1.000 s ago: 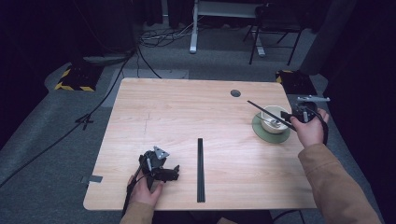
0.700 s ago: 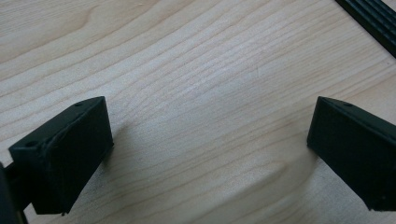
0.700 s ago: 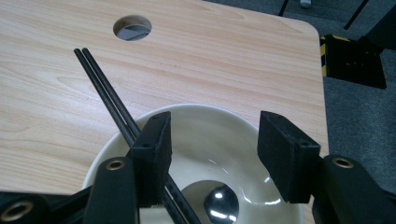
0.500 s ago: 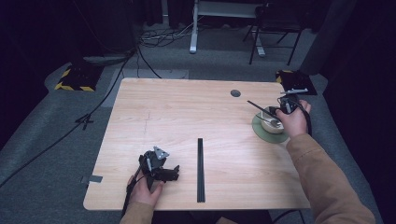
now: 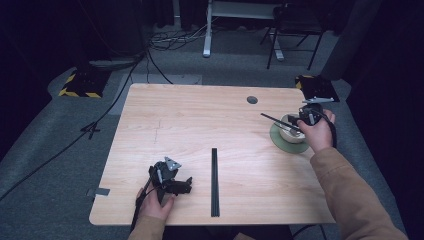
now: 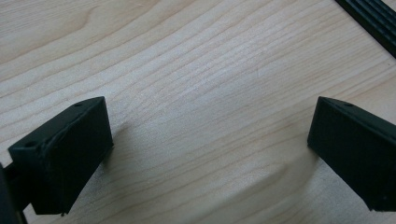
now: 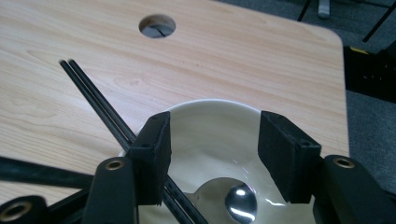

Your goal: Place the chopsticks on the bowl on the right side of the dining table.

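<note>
The right tongs [image 5: 306, 120] hang over the white bowl [image 5: 292, 131] at the table's [image 5: 200, 125] far right edge, jaws parted with nothing between them. A second ago they were off to the right of the bowl; since then the hand has come in over it. The bowl sits on a green plate [image 5: 286, 145], and a pair of black chopsticks [image 5: 277, 121] leans in it, passing just beside one jaw in the right gripper view. The left tongs [image 5: 172, 182] have stayed put near the front edge, jaws wide open on bare wood, beside a black strip [image 5: 214, 182].
</note>
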A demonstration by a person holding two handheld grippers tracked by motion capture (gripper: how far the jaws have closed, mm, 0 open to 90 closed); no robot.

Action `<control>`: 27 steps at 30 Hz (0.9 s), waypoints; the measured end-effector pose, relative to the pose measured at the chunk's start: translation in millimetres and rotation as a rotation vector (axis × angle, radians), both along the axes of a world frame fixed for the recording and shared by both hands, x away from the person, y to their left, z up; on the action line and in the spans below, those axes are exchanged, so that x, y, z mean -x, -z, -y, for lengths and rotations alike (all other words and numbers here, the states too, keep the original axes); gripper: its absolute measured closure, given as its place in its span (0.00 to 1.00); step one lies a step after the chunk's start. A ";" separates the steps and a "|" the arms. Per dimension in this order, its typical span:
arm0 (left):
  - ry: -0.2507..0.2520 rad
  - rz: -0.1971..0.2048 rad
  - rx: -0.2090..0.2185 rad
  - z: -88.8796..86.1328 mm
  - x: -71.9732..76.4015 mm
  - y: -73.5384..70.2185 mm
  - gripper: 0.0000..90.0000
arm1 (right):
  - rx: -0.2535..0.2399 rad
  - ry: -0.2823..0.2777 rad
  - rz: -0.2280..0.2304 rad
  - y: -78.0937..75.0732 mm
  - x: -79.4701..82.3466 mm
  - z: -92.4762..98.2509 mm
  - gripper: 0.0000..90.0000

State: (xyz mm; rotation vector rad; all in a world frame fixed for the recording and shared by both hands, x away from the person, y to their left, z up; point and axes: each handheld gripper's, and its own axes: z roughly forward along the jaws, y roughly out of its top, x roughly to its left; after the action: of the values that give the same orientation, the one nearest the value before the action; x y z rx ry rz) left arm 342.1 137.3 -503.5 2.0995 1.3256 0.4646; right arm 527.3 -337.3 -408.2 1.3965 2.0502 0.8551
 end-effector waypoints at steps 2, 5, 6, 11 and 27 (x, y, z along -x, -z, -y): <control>-0.002 -0.002 -0.002 0.2 -0.1 -0.2 0.00 | -0.007 -0.009 0.020 -7.1 9.2 6.2 0.50; 0.000 -0.004 -0.005 0.5 -0.8 -0.4 0.00 | -0.005 -0.018 0.035 -12.7 25.7 17.6 0.49; -0.002 0.001 0.003 1.0 -1.1 0.1 0.00 | -0.005 -0.017 0.036 -12.2 28.6 20.0 0.48; -0.005 -0.002 -0.002 2.3 -1.9 -0.3 0.00 | 0.012 -0.006 0.018 -2.5 44.6 34.2 0.46; -0.008 -0.001 0.002 3.3 -2.6 0.0 0.00 | 0.058 0.047 -0.008 12.2 44.2 56.5 0.48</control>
State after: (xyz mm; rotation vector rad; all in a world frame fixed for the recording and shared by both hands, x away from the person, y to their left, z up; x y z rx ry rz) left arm 344.7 134.1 -503.5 2.0940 1.3355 0.4655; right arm 483.1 -393.8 -420.5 1.4130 2.0232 0.7660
